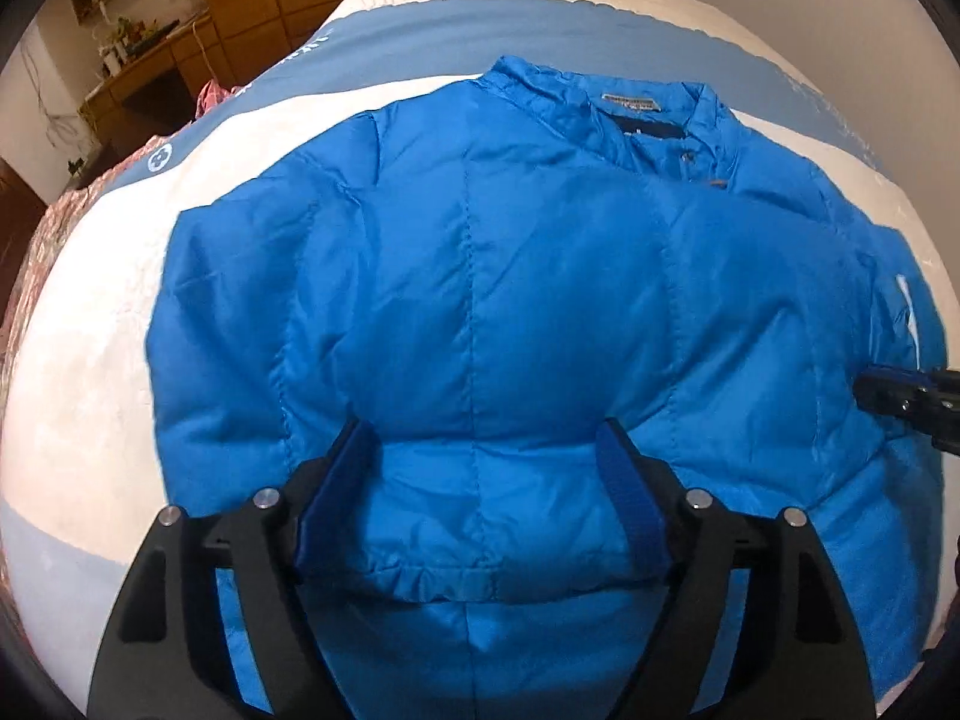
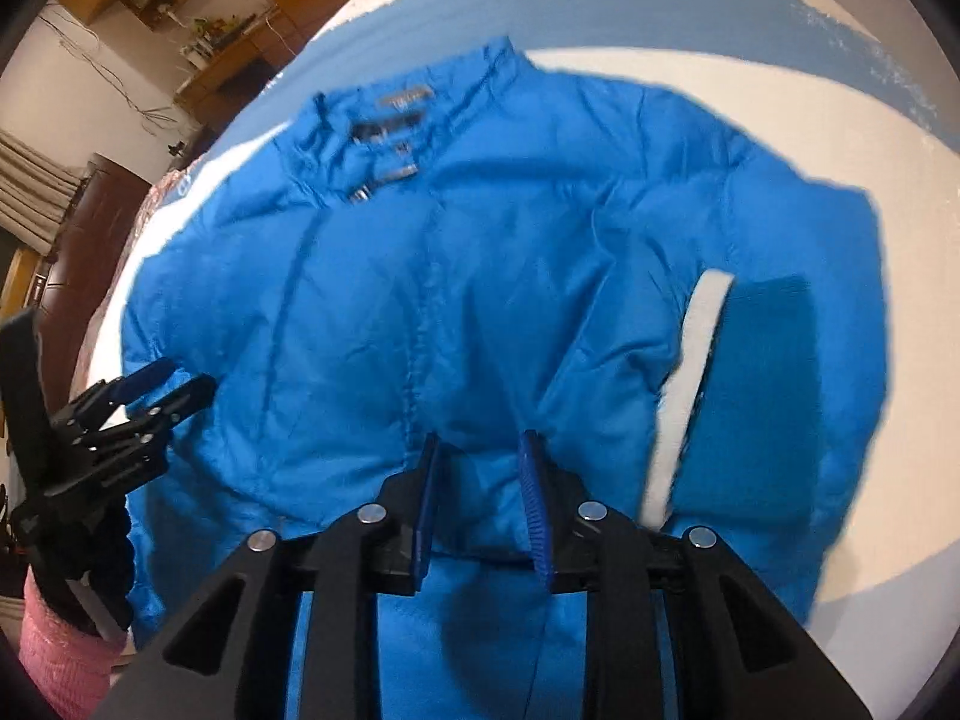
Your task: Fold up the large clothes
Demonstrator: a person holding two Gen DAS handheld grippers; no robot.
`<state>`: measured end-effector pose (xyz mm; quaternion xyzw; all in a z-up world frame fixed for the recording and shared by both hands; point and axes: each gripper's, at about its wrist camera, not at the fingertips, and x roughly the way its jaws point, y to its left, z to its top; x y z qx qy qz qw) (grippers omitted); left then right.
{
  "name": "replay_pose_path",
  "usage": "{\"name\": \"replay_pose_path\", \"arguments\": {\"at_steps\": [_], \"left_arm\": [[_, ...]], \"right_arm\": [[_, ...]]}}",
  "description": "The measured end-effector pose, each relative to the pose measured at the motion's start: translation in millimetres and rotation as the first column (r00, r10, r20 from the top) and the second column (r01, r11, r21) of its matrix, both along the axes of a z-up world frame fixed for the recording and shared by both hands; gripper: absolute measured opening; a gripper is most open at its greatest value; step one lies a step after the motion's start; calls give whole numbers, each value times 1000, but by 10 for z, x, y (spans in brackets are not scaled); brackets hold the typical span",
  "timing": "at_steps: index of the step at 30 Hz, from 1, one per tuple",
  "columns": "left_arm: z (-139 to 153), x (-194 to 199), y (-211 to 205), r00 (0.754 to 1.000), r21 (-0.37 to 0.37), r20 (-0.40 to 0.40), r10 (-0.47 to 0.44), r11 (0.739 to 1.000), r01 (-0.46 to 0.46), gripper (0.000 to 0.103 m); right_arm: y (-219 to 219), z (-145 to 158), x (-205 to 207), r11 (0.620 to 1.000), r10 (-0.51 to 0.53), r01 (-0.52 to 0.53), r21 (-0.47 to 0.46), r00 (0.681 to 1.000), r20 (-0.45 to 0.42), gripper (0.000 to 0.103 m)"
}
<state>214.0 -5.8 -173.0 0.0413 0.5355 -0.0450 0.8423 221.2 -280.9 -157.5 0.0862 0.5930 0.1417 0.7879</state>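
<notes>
A bright blue puffer jacket [image 1: 480,276] lies spread on a bed, its collar and label [image 1: 630,102] at the far end. The near hem [image 1: 432,579] is doubled over more blue fabric below it. My left gripper [image 1: 483,429] stands open and wide, with the puffy hem bulging between its blue pads [image 1: 327,504]. It shows again at the left of the right wrist view as the left gripper [image 2: 174,384]. My right gripper [image 2: 480,438] is shut on a bunch of the jacket [image 2: 480,240] at the hem. A tip of the right gripper [image 1: 882,387] shows at the jacket's right edge.
The bedsheet [image 1: 90,360] is white with blue bands. A pink patterned cloth [image 1: 36,264] lies along the bed's left edge. Wooden cabinets and a cluttered desk [image 1: 150,54] stand beyond the bed at far left. A pink sleeve [image 2: 54,654] holds the left gripper.
</notes>
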Motion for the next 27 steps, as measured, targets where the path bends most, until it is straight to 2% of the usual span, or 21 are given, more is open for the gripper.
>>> {"name": "replay_pose_path", "arguments": {"at_steps": [3, 6, 9, 11, 14, 16, 18, 21, 23, 27], "left_arm": [[30, 27, 47, 1000, -16, -15, 10, 1000, -10, 77], [224, -111, 167, 1000, -54, -16, 26, 998, -27, 76], [467, -457, 398, 999, -76, 13, 42, 996, -41, 79], [548, -756, 605, 998, -72, 21, 57, 996, -55, 85], [510, -1259, 942, 995, -57, -19, 94, 994, -95, 86], [442, -1562, 1117, 990, -51, -60, 125, 990, -128, 86], [351, -1888, 1248, 981, -60, -110, 161, 984, -168, 86], [282, -2315, 1348, 970, -131, -162, 179, 971, -201, 86], [230, -2471, 1351, 966, -184, -192, 175, 960, -210, 86], [26, -2604, 1314, 953, -204, -244, 178, 951, -230, 86]], "right_arm": [[2, 11, 31, 1000, 13, -13, -4, 1000, -5, 26], [-127, 247, -146, 999, 1, -2, 44, 999, 34, 28], [-297, 512, -518, 996, 15, -23, 90, 995, 95, 45], [-427, 617, -878, 996, 25, -35, 82, 993, 119, 47], [-613, 633, -1366, 997, 17, -25, 76, 993, 117, 54], [-789, 599, -1740, 997, -18, 11, 77, 995, 97, 62], [-900, 540, -2015, 997, -46, 42, 71, 997, 66, 65], [-1041, 474, -2346, 994, -69, 67, 82, 997, 21, 70], [-1147, 387, -2534, 986, -98, 100, 130, 995, -22, 75], [-1204, 161, -2756, 967, -119, 139, 215, 987, -107, 76]]}}
